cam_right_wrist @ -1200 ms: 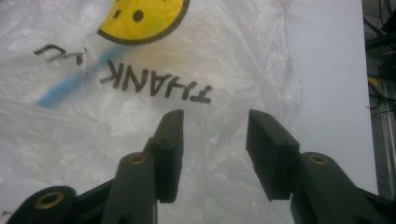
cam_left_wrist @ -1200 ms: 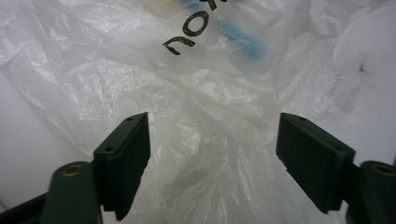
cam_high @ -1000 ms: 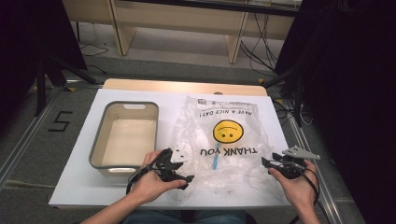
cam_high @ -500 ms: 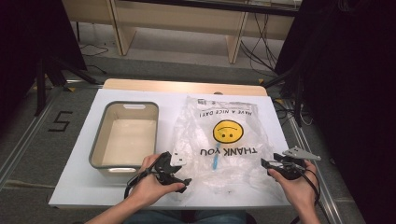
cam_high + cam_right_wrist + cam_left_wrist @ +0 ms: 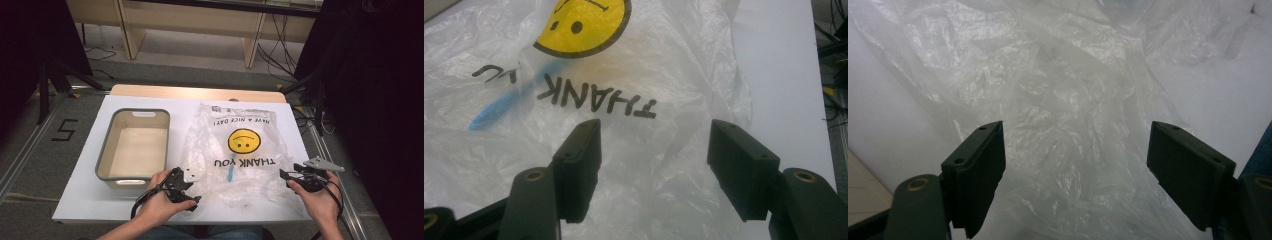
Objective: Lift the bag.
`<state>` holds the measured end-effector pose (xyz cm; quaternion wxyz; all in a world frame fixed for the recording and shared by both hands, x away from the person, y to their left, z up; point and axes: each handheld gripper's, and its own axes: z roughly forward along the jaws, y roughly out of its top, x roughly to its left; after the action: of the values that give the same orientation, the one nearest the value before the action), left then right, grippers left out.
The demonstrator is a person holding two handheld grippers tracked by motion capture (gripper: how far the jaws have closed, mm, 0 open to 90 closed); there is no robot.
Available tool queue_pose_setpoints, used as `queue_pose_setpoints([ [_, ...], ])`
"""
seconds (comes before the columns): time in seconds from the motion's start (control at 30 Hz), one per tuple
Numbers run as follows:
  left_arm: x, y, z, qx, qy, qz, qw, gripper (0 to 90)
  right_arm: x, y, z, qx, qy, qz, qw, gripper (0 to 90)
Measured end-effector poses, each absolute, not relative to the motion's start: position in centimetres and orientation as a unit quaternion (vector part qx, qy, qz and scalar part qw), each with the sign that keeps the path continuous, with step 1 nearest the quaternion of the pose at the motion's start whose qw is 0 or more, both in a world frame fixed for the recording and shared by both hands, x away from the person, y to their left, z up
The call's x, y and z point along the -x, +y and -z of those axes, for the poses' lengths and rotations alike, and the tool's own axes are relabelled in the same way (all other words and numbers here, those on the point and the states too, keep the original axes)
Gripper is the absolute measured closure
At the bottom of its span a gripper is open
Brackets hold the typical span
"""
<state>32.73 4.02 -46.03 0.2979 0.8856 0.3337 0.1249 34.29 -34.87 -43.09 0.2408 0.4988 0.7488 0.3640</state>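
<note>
Counter [image 5: 90, 200]: white top, everything sits on it. Grey plastic bin [image 5: 105, 161] on its left half, open side up, looks empty from the high view. Just right of the bin lies the clear plastic bag [image 5: 240, 165], flat and crumpled, yellow smiley and "THANK YOU" print facing up and reading upside down from my side. Thin blue item [image 5: 229, 173] shows through the film just below the print; can't tell what it is. Small light patch at the bag's near-left corner, beside my left gripper, looks like a handle cutout.

Left gripper [image 5: 189, 189] at the bag's near-left corner, fingers [image 5: 979, 170] spread wide, crumpled film lying between and below them, pads not pressing on it. Right gripper [image 5: 286, 175] at the bag's near-right edge; its fingers [image 5: 579, 160] have just been opening and now stand apart, film under the gap, nothing clamped.

My read: step in hand is getting a first grip on the bag's near edge, one gripper per corner, probably to lift or open it. Neither side has hold yet.

Next move needs both sets of fingers lowered so one pad slides under a fold of film, then close. Film is thin and slippery, so go for a bunched ridge, not the flat sheet.
</note>
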Motion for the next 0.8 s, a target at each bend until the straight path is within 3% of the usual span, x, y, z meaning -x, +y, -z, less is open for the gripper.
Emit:
queue_pose_setpoints([
  [0.43,-32.2,4.2,47.3,-0.890,0.359,-0.108,0.260,28.4,-34.4,-34.9,43.5,-0.496,0.755,-0.361,0.230,38.3],
  [0.8,-32.5,4.2,47.6,-0.891,0.356,-0.090,0.265,48.1,-33.1,-35.2,42.2,-0.494,0.764,-0.360,0.208,37.4],
])
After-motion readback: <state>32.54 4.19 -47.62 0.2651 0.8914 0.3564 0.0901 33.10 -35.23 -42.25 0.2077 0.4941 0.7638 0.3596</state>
